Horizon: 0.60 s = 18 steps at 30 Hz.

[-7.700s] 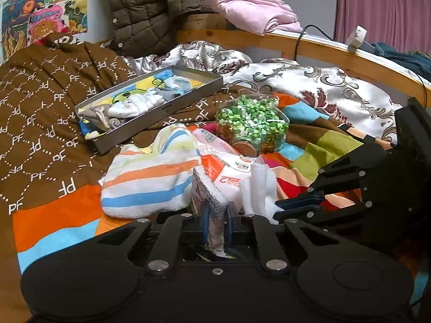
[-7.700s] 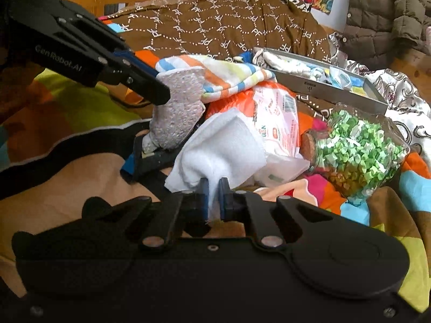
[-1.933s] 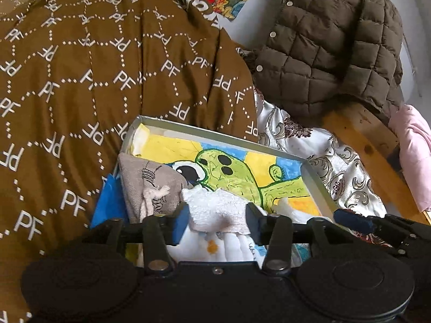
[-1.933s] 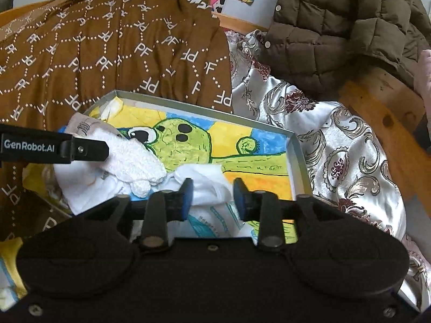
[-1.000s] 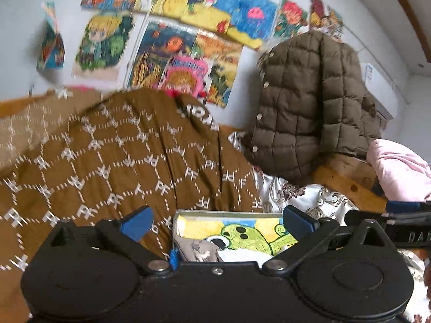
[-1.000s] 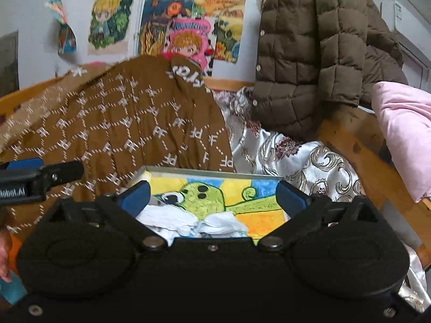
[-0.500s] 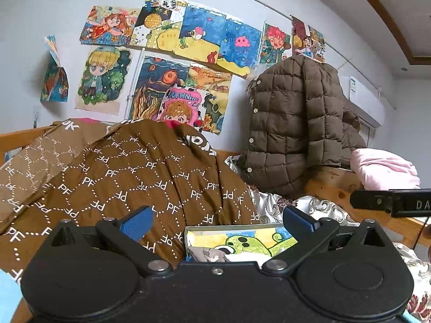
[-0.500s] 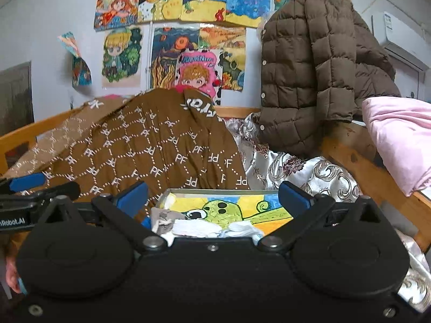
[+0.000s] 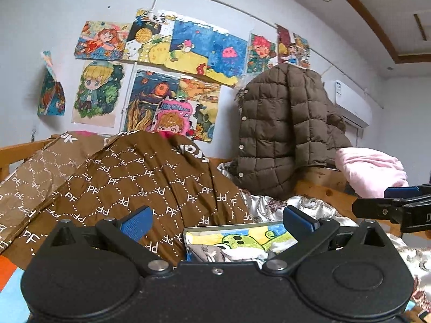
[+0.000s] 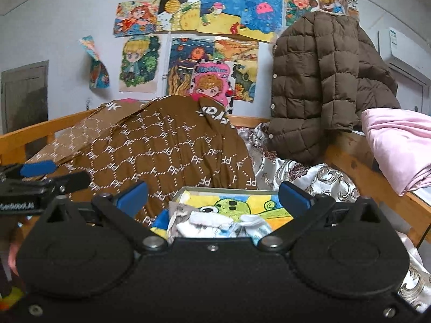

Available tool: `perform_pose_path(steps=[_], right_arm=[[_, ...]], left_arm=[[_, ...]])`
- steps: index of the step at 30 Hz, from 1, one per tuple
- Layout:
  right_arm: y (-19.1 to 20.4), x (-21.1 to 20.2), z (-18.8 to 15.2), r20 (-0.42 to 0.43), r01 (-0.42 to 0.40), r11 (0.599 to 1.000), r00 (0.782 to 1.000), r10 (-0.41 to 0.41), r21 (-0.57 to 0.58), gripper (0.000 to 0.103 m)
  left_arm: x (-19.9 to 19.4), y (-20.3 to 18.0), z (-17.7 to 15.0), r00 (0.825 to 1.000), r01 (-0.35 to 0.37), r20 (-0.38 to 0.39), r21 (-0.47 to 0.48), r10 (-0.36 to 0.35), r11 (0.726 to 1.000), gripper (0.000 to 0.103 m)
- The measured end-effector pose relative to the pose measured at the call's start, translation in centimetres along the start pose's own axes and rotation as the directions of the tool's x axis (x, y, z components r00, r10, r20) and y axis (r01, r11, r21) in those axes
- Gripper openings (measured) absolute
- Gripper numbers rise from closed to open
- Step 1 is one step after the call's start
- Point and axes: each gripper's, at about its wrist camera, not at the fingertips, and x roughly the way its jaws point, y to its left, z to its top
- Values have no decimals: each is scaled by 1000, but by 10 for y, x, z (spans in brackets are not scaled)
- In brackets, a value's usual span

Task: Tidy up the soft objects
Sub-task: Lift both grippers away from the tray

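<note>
A grey metal tray (image 10: 223, 189) with a green cartoon picture on its floor lies on the bed. White and grey socks (image 10: 207, 222) lie in its near end. The tray (image 9: 231, 227) and the socks (image 9: 242, 253) also show in the left wrist view. My left gripper (image 9: 218, 222) is wide open and empty, raised back from the tray. My right gripper (image 10: 212, 195) is wide open and empty, also raised back from it. Each gripper shows at the edge of the other's view.
A brown quilt with PF letters (image 10: 167, 148) is heaped behind the tray. A brown puffer jacket (image 10: 323, 86) hangs at the right. A pink folded blanket (image 10: 398, 140) lies on the wooden bed rail (image 10: 358, 172). Drawings cover the wall.
Both grippers let go of the white socks in the tray, opened wide and drew back and up. The socks stay in the tray.
</note>
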Motion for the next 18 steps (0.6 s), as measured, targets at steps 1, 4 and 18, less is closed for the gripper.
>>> perform_pose_path(steps=[1, 4, 18], right_arm=[[1, -5, -3, 0, -4, 1000, 1000, 4, -1, 102], [2, -21, -12, -2, -12, 1000, 1000, 13, 8, 102], [4, -50, -58, -57, 13, 1000, 998, -12, 23, 102]], left_arm=[[-3, -1, -2, 1000, 5, -1, 6, -5, 1000, 102], [-10, -2, -8, 1000, 21, -10, 22, -21, 1000, 102], [-22, -5, -40, 991, 73, -121, 79, -64, 994, 102]])
